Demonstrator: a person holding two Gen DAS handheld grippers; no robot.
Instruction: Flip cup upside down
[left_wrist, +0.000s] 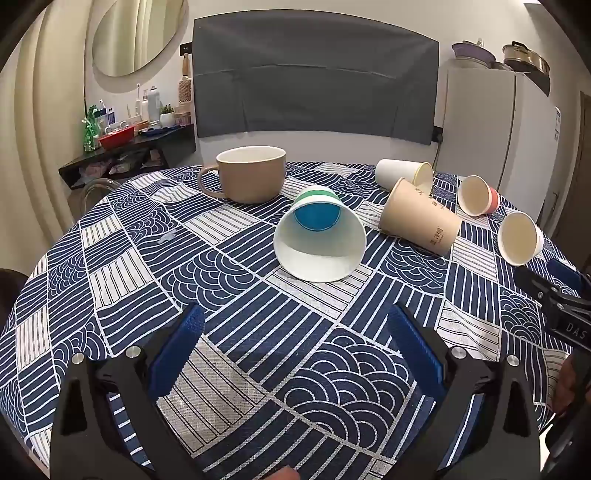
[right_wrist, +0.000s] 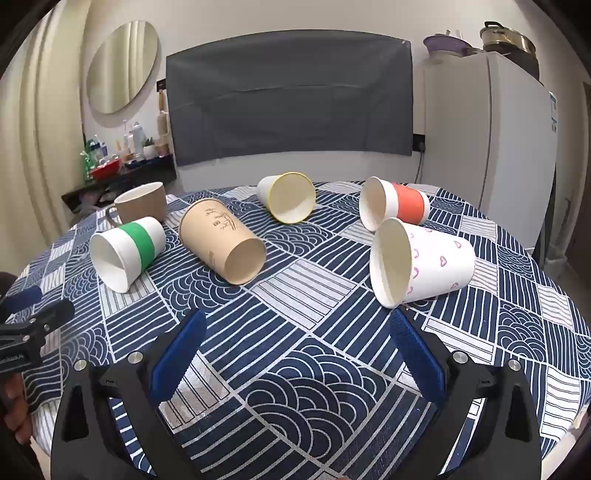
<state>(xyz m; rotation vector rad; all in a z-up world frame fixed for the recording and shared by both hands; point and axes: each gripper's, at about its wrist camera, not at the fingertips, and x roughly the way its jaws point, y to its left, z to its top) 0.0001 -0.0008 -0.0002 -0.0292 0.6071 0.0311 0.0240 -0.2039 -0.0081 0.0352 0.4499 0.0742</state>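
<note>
Several paper cups lie on their sides on the patterned tablecloth (left_wrist: 280, 347). A green-banded white cup (left_wrist: 319, 240) lies mouth toward my left gripper (left_wrist: 295, 317), which is open and empty just short of it. It also shows in the right wrist view (right_wrist: 127, 251). A tan cup (right_wrist: 221, 245), a yellow-rimmed white cup (right_wrist: 288, 201), an orange-banded cup (right_wrist: 393, 206) and a white cup with pink hearts (right_wrist: 421, 262) lie ahead of my right gripper (right_wrist: 295, 321), which is open and empty. The heart cup is nearest its right finger (right_wrist: 413, 354).
A tan ceramic mug (left_wrist: 247, 179) stands upright at the back left of the round table. A grey-covered screen (left_wrist: 314, 92), a white fridge (left_wrist: 498, 122) and a cluttered shelf (left_wrist: 129, 144) stand behind. The other gripper shows at the right edge (left_wrist: 557, 306).
</note>
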